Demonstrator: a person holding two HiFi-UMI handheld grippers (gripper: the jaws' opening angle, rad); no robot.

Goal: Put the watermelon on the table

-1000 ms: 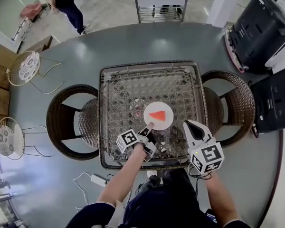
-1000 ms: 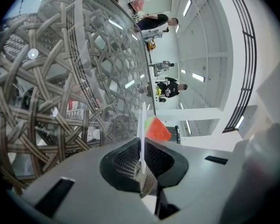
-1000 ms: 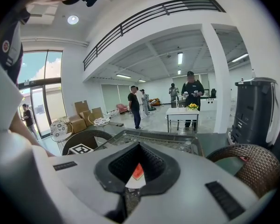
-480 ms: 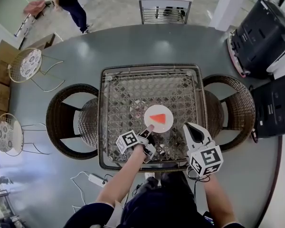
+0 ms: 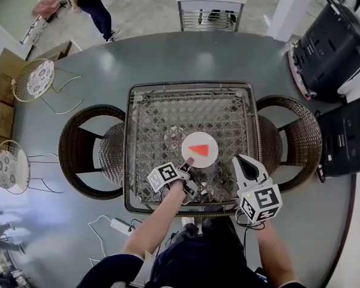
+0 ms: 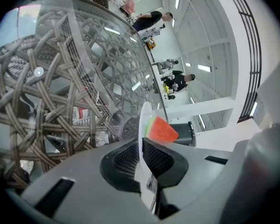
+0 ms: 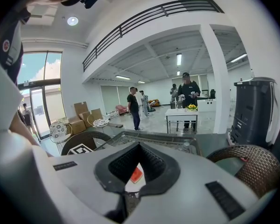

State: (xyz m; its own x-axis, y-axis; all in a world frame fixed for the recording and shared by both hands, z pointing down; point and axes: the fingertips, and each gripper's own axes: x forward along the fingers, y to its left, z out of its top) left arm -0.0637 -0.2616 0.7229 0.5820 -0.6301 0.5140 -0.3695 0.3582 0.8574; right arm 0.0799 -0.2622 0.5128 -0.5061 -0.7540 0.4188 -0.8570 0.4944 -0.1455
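A red watermelon wedge (image 5: 198, 149) lies on a small white plate (image 5: 207, 156) over the glass top of the wicker table (image 5: 156, 116). My left gripper (image 5: 188, 162) is shut on the plate's near rim. In the left gripper view the plate (image 6: 142, 120) stands edge-on between the pads, with the watermelon (image 6: 161, 130) just past the left gripper (image 6: 141, 155). Whether the plate rests on the glass I cannot tell. My right gripper (image 5: 243, 159) hangs shut and empty at the table's front right. Past the right gripper (image 7: 137, 146) the wedge (image 7: 136, 174) shows.
Wicker chairs flank the table at the left (image 5: 87, 152) and right (image 5: 291, 134). A black appliance (image 5: 330, 38) stands at the far right, and a white side table with flowers (image 5: 210, 2) at the back. A person (image 5: 87, 2) stands at the back left. A power strip (image 5: 123, 225) lies on the floor.
Almost nothing: the left gripper stays shut on the plate's rim and has rolled slightly. The right gripper has kept still. The head view has drifted a little.
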